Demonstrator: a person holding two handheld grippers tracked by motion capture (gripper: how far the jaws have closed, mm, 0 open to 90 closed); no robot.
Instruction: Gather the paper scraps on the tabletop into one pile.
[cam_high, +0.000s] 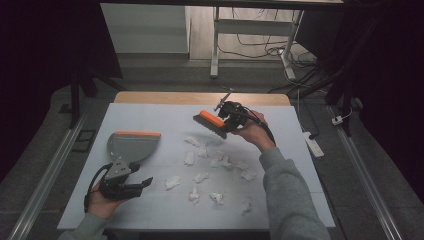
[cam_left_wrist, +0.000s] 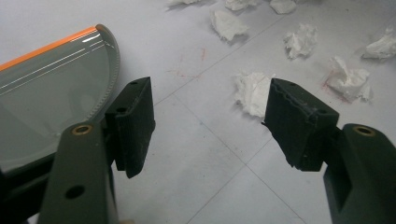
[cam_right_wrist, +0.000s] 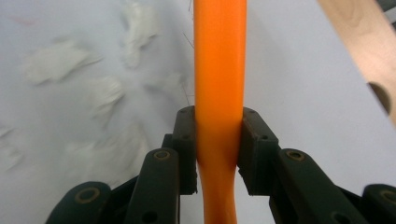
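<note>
A small brush (cam_high: 210, 122) with an orange back (cam_right_wrist: 218, 70) and dark bristles hangs above the far middle of the white table top (cam_high: 165, 116). My right gripper (cam_high: 231, 116) is shut on the brush's orange handle, with its jaws pressed to both sides. A grey dustpan (cam_high: 129, 146) with an orange lip lies flat at the left; its curved edge (cam_left_wrist: 108, 70) shows in the left gripper view. My left gripper (cam_high: 142, 184) sits just in front of the dustpan, open and holding nothing, its fingers (cam_left_wrist: 135, 126) apart. Several crumpled white paper scraps (cam_high: 201, 176) lie between the two grippers.
More paper scraps (cam_left_wrist: 252, 92) lie close ahead of the left gripper. A wooden strip (cam_high: 200, 98) runs along the table's far edge. Beyond it stand a white frame leg (cam_high: 215, 45) and loose cables (cam_high: 260, 47) on the floor. A power strip (cam_high: 314, 144) lies right of the table.
</note>
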